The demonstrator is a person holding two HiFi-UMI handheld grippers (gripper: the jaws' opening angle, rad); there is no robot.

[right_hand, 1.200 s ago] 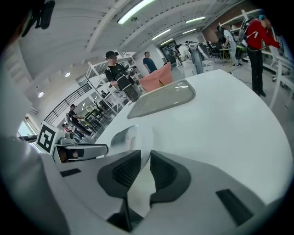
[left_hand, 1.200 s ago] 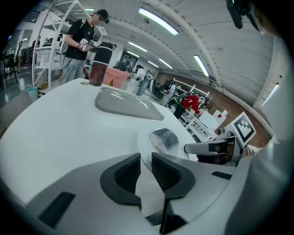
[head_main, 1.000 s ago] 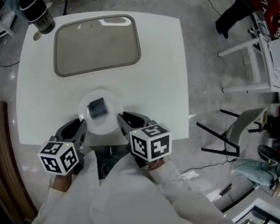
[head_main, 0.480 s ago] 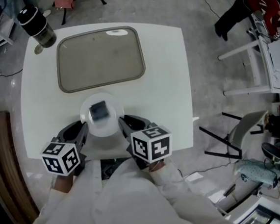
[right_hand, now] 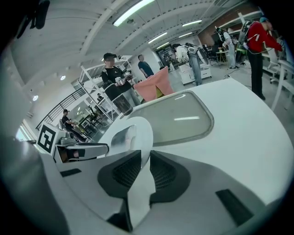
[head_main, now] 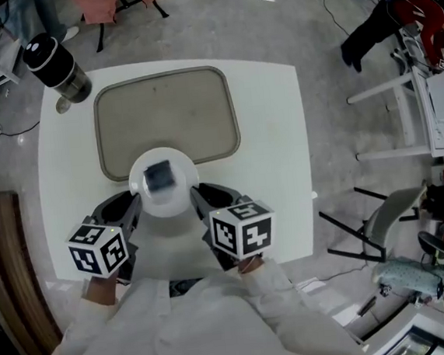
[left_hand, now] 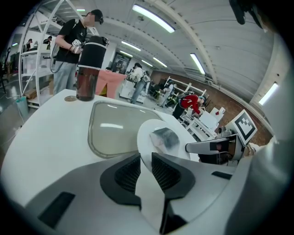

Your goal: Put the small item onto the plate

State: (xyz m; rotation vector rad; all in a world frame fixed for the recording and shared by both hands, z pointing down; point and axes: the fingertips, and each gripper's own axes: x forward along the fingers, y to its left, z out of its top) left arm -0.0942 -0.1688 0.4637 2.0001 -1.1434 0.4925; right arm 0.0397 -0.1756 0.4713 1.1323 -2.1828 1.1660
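Sleeves [head_main: 197,323]: white; closest to the camera, behind both grippers

Left gripper [head_main: 133,205]: jaws narrow; its dark pads pinch the left rim of the plate; marker cube on top

Right gripper [head_main: 196,197]: jaws narrow and closing; the right rim of the plate sits between its pads and they press on it; marker cube on top too

Plate [head_main: 179,204]: white and round; held between the two grippers, one on each side; its far edge shows over the near edge of the tray; I cannot tell if it touches the table

Small item [head_main: 158,175]: dark and a bit shiny; it sits on the plate, near the middle, just ahead of both sets of jaws

Table [head_main: 276,167]: white; under both grippers and stretching out ahead of them

Tray [head_main: 165,116]: flat and tan with round corners; lies on the table just past the plate, straight ahead of the jaws

Disc [head_main: 62,107]: small and round; on the table, far ahead and to the left of the left gripper, just beside the cup

Cup [head_main: 57,68]: tall and dark with a black lid; stands upright at the far left corner of the table

People [left_hand: 73,50]: standing well past the table, far ahead of the jaws
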